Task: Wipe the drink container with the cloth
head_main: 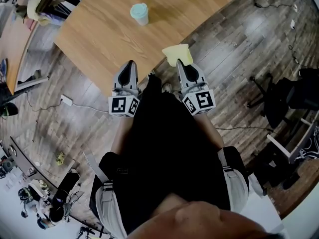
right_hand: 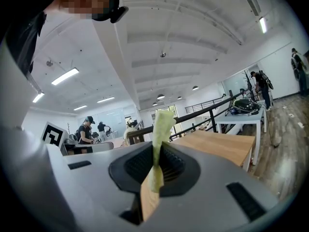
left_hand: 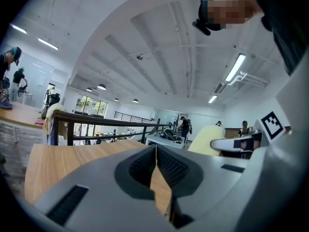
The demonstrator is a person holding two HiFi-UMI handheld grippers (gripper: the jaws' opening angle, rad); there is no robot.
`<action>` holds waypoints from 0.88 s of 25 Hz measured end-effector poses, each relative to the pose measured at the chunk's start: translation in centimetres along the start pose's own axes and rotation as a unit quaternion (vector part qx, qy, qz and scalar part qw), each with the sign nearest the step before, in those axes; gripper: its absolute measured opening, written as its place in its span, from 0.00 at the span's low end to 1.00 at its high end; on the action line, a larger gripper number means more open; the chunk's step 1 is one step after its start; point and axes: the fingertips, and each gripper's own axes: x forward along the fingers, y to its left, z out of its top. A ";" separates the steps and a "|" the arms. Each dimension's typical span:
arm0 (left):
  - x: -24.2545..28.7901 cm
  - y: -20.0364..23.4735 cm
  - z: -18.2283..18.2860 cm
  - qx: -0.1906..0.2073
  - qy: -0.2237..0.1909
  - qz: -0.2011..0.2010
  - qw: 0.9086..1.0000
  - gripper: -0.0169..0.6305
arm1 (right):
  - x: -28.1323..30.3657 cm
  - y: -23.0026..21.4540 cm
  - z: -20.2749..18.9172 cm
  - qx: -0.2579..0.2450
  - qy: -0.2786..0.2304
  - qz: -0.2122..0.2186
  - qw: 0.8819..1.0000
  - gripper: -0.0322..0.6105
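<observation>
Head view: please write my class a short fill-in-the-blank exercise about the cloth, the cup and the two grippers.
The cloth clamped in the right gripper is ____ in colour.
The left gripper, jaws together, holds ____.
The cup stands on the wooden ____.
Missing words: yellow; nothing; table.

The drink container (head_main: 140, 13), a pale teal cup, stands upright on the wooden table (head_main: 94, 31). Well apart from it, the pale yellow cloth (head_main: 178, 54) is pinched in the right gripper (head_main: 182, 65) at the table's near corner.
</observation>
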 end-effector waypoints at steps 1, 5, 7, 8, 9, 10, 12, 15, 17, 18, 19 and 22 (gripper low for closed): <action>0.8 0.3 0.0 -0.001 0.002 -0.002 1.000 0.06 | 0.7 -0.3 0.0 0.001 0.003 -0.001 1.000 0.11; 4.1 1.7 0.5 0.002 0.006 -0.013 1.000 0.06 | 3.6 -1.1 0.1 0.000 0.014 -0.002 1.000 0.11; 5.5 2.7 0.7 -0.002 0.008 -0.015 1.000 0.06 | 5.2 -1.5 0.2 -0.003 0.021 -0.004 1.000 0.11; 6.1 3.2 0.6 -0.005 0.009 -0.017 1.000 0.06 | 5.9 -1.6 0.2 -0.004 0.024 -0.005 1.000 0.11; 6.6 3.8 0.6 -0.008 0.011 -0.019 1.000 0.06 | 6.6 -1.6 0.2 -0.005 0.028 -0.007 1.000 0.11; 7.1 4.4 0.5 -0.011 0.013 -0.021 1.000 0.06 | 7.3 -1.5 0.2 -0.006 0.031 -0.008 0.999 0.11; 8.3 5.6 0.3 -0.017 0.018 -0.028 0.999 0.06 | 8.8 -1.5 0.2 -0.009 0.039 -0.008 0.999 0.11; 10.3 6.7 -0.2 -0.020 0.027 -0.040 0.999 0.06 | 10.7 -1.7 0.0 -0.018 0.055 0.000 0.998 0.11; 11.9 7.3 -0.7 -0.009 0.037 -0.046 0.998 0.06 | 11.8 -2.2 -0.4 -0.015 0.069 0.007 0.998 0.11; 12.6 7.5 -1.0 -0.004 0.042 -0.045 0.998 0.06 | 12.3 -2.5 -0.6 -0.011 0.076 0.011 0.997 0.11; 13.3 7.7 -1.3 -0.002 0.046 -0.042 0.998 0.06 | 12.6 -2.8 -0.7 -0.008 0.083 0.015 0.996 0.11; 15.1 8.3 -2.0 -0.009 0.052 -0.023 0.998 0.06 | 14.0 -4.2 -1.2 -0.004 0.102 0.034 0.994 0.11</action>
